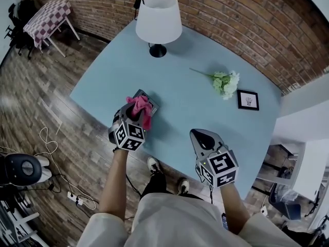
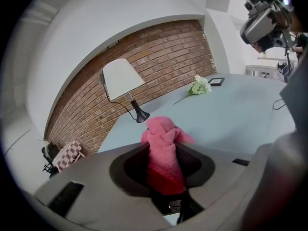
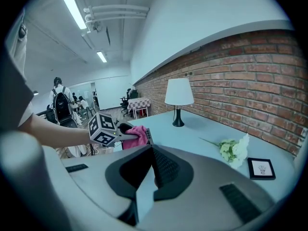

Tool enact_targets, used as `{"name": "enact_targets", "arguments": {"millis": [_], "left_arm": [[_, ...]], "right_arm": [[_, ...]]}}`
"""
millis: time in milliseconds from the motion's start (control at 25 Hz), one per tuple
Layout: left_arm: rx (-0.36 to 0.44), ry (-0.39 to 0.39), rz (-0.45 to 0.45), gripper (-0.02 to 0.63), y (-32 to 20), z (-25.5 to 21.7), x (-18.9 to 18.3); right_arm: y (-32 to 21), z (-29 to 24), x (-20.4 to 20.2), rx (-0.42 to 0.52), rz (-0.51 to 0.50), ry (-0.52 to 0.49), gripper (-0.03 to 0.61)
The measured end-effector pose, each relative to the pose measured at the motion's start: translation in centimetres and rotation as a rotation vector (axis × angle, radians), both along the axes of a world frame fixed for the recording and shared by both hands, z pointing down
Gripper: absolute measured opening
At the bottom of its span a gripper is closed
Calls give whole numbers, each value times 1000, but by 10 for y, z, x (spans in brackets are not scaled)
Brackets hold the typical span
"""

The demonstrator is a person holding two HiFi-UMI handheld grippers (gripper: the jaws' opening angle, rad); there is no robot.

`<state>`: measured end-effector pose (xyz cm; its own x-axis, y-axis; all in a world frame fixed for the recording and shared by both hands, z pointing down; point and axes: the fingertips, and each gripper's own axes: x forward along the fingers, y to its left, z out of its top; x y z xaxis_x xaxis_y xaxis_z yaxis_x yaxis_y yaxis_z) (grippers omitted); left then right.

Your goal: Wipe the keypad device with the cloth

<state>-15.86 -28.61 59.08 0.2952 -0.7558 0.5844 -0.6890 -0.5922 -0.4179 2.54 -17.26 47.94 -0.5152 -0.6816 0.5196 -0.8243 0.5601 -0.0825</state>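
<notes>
My left gripper [image 1: 137, 113] is shut on a pink fluffy cloth [image 1: 141, 107], which bulges up between its jaws [image 2: 164, 150]. The cloth sits over a dark keypad device [image 1: 147, 96] near the blue table's left front edge; only the device's far edge shows. From the right gripper view I see the marker cube, the cloth [image 3: 136, 135] and a strip of the keypad device [image 3: 148, 136]. My right gripper [image 1: 203, 136] hovers over the table's front edge to the right, well apart from the device. Its jaws [image 3: 154, 166] are shut with nothing in them.
A white-shaded lamp [image 1: 158, 20] stands at the far side of the blue table [image 1: 185, 96]. A white flower bunch [image 1: 224, 82] and a small black picture frame [image 1: 248, 100] lie to the right. Wooden floor with cables [image 1: 61, 153] lies left; brick wall [image 1: 241, 19] behind.
</notes>
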Motion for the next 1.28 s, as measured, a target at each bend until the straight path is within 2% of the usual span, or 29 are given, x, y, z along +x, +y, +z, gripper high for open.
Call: {"name": "enact_targets", "arguments": {"millis": [440,640,840,1040,1280], "left_arm": [[-42,-99,24,169,10,11,8],[-68,-181,75,169,17,17,12],[-162,-254,142,169,29,38,26],[-241,-309,159,169,41,60,38],[-301,-307,174,169,50,74,46]], "right_arm": [[3,7,4,-11,4,10,21],[5,7,4,-15,2,9,21],[6,7,6,-15,2,10,21],[8,5,9,-13,7,13,21],[12,6,14,-17,18,17,21]]}}
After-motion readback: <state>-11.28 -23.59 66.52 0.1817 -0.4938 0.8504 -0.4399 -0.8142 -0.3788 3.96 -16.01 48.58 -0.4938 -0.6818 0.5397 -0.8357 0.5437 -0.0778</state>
